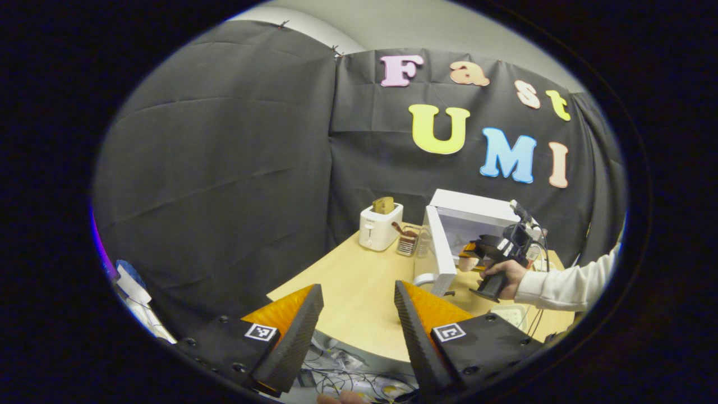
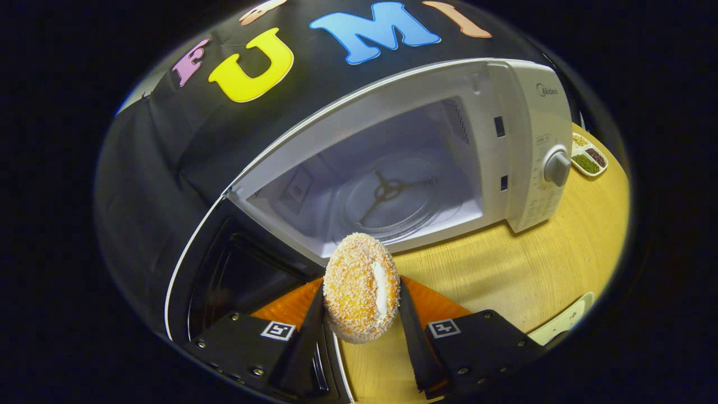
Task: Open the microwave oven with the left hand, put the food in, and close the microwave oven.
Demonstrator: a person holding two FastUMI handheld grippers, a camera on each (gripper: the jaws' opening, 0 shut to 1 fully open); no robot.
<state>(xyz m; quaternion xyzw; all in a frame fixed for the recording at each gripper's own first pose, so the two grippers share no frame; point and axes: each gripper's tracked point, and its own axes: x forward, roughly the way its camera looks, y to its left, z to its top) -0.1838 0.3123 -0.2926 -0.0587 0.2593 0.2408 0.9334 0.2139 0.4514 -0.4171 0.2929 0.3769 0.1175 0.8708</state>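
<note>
Microwave (image 2: 521,140) open; crumbed donut (image 2: 362,287) upright outside.

A staged kitchen corner inside a recording booth: black cloth (image 1: 235,168) hangs as walls around a wooden worktop (image 1: 359,292) carrying a microwave (image 2: 527,140), a toaster (image 1: 380,226), a jar (image 1: 408,241) of utensils and a spice tray (image 2: 588,159). Loose cables (image 1: 359,381) lie under the near edge.
</note>
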